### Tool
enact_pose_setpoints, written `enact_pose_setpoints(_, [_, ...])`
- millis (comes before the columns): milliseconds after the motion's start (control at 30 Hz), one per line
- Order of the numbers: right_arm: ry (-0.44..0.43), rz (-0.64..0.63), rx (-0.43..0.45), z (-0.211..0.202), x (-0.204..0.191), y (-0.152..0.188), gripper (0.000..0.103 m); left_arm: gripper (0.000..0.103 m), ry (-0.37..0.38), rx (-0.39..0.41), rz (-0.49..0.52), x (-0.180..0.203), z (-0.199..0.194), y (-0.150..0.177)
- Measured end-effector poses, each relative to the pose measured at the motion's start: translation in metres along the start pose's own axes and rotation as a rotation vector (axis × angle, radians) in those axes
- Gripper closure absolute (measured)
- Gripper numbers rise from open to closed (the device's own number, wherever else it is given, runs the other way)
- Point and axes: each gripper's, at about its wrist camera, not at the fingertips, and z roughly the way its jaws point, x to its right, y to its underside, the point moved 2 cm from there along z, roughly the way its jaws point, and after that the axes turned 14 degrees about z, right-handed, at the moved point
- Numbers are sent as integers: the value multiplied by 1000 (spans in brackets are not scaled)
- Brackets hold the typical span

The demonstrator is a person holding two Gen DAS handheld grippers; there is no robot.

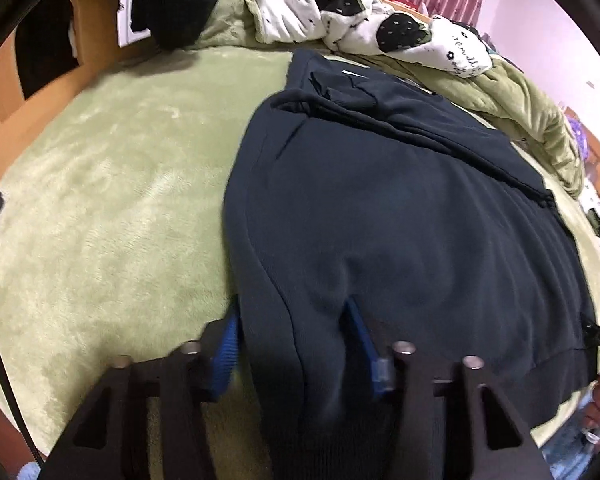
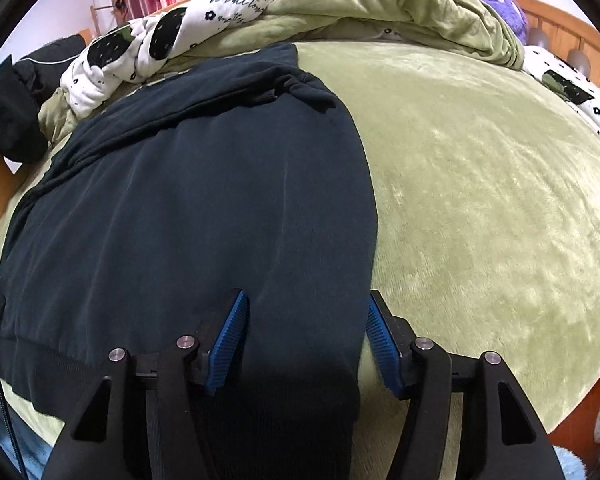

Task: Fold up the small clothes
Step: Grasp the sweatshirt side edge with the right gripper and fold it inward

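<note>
On the green bed point(image 2: 480, 200), each wide-open hand-held gripper point(image 1: 292, 340) point(image 2: 306, 336) straddles the dark sweatshirt's point(image 2: 180, 200) hem.

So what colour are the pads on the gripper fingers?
Blue, ribbed pads on black fingers; they show best in the right wrist view, straddling the dark navy sweatshirt.

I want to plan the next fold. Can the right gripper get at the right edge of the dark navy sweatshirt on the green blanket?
Probably yes: the right gripper already straddles the dark navy sweatshirt at its right edge, jaws open, and nothing lies between them and the cloth on the green blanket.
</note>
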Motion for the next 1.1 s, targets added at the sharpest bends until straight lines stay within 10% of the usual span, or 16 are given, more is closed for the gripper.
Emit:
enact_pose_setpoints(233, [-67,16,-9,-7,0,-1,94,95,42,29,-48,-1,-11,3])
enact_pose_setpoints(1100, [-230,19,146,-161,27,38,95,97,82,227,-96,-18,-154,15])
